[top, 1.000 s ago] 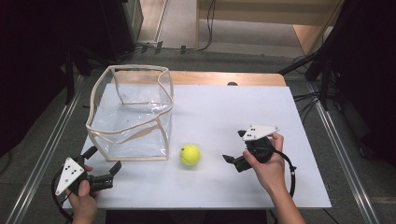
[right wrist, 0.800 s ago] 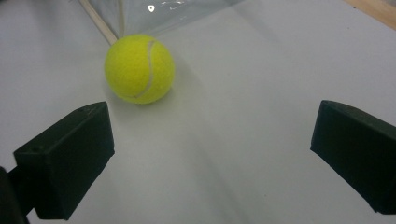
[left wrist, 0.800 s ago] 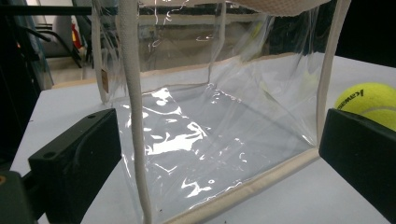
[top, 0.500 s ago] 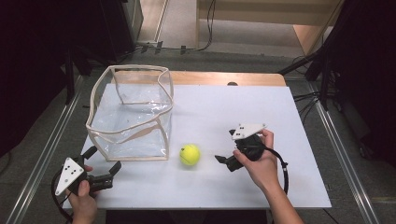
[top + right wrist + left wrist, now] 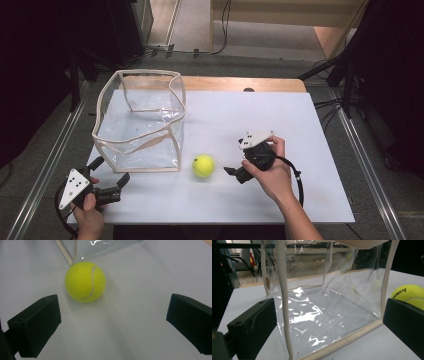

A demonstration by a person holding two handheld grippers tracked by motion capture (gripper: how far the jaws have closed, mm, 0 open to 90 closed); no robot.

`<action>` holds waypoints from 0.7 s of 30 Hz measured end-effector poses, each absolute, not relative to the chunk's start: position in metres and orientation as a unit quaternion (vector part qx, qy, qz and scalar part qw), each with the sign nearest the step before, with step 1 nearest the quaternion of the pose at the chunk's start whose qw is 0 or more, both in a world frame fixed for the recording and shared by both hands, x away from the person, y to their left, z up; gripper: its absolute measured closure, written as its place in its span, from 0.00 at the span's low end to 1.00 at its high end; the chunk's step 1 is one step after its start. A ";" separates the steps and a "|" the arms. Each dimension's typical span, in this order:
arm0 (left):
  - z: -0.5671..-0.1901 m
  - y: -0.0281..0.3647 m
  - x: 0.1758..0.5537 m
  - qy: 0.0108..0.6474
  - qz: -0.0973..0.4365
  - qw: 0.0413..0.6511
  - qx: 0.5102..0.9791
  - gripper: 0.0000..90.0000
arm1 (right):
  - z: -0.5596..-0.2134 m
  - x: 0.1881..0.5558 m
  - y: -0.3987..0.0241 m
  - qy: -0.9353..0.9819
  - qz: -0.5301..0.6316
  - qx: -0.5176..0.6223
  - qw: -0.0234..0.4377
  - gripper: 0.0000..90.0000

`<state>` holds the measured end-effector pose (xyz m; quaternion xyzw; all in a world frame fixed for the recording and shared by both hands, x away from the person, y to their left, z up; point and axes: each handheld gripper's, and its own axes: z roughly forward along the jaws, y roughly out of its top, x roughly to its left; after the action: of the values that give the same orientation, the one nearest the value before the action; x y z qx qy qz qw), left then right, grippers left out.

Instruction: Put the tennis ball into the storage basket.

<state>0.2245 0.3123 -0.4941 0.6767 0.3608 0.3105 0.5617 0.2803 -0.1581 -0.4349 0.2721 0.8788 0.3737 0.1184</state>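
Right tongs (image 5: 231,172): spread wide and holding nothing; in the high view they sit right of centre in the lower half of the frame, gripped by the person's right hand (image 5: 267,172), with the tips pointing left toward the ball.
Right tongs, own view: the two black jaws rise from the lower left and lower right corners, well apart, with bare white bench between them.
Left tongs (image 5: 110,175): also spread and holding nothing; in the high view they lie in the lower left of the frame, held by the left hand (image 5: 90,212), with the tips aimed toward the near wall of the bag.
Left tongs, own view: one jaw stands at the lower left and the other at the right edge, with the bag's near corner between and beyond them.
Tennis ball (image 5: 203,165): yellow-green, resting on the bench just left of the right tongs' tips, apart from them, and just beside the bag's near right corner; in the right gripper view it lies in the upper left-centre, ahead of the jaws and not between them.
Clear plastic bag (image 5: 137,122): stands open-topped in the left half of the high view, with beige trim along its edges.
Bench (image 5: 260,115): white-topped, carrying the bag and the ball.
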 end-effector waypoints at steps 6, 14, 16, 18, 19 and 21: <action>-0.494 0.312 0.224 0.361 0.310 0.562 0.677 0.00 | -0.435 0.284 -0.147 0.886 0.366 0.262 0.111 0.00; -0.494 0.312 0.225 0.360 0.310 0.563 0.676 0.00 | -0.433 0.287 -0.138 0.893 0.359 0.248 0.107 0.00; -0.494 0.312 0.225 0.360 0.310 0.563 0.676 0.00 | -0.431 0.288 -0.134 0.896 0.356 0.245 0.104 0.00; -0.494 0.313 0.225 0.360 0.310 0.563 0.676 0.00 | -0.431 0.288 -0.132 0.897 0.353 0.245 0.105 0.00; -0.494 0.313 0.225 0.360 0.310 0.563 0.676 0.00 | -0.431 0.288 -0.132 0.897 0.353 0.245 0.105 0.00; -0.494 0.313 0.225 0.360 0.310 0.564 0.676 0.00 | -0.430 0.289 -0.129 0.899 0.351 0.241 0.104 0.00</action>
<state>0.2246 0.3127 -0.4941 0.6760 0.3600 0.3095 0.5635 0.2894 -0.1295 -0.4303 0.2405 0.8991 0.3506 0.1039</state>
